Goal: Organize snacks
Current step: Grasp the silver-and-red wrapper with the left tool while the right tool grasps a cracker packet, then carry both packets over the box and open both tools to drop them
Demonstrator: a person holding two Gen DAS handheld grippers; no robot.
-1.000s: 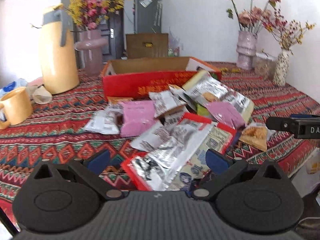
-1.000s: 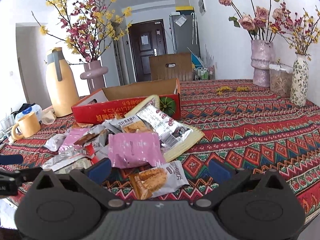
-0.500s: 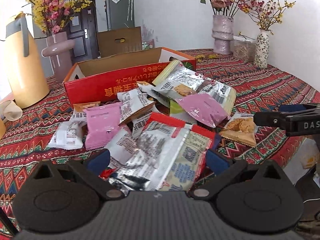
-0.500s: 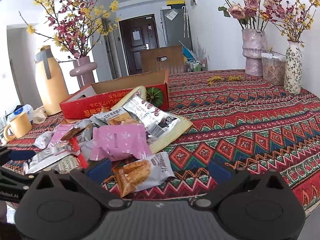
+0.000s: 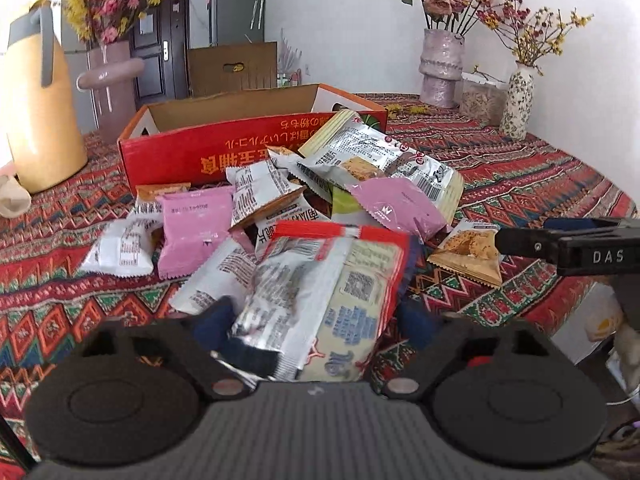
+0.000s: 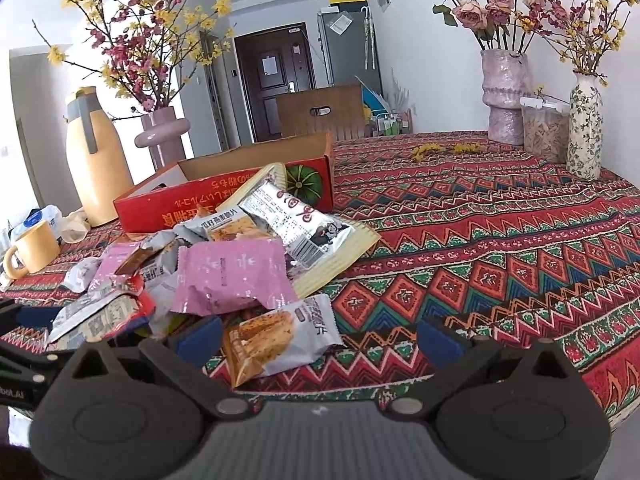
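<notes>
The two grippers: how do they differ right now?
The left gripper has just been closing; its fingers flank the big red-edged snack pack, while the right gripper stands wide open. Only a small biscuit packet lies between the right's fingers, untouched. Both point down at the snack pile.

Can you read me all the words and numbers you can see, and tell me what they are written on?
"DAS": white letters on the black side of the right gripper, cut off at the picture's edge.
"ooLAI": on the left gripper's black side, also cut off.
Big yellow characters on the red box: upside down, not readable.
Print on the snack packets, such as the red-edged packet and the pink packet: too small or blurred.
</notes>
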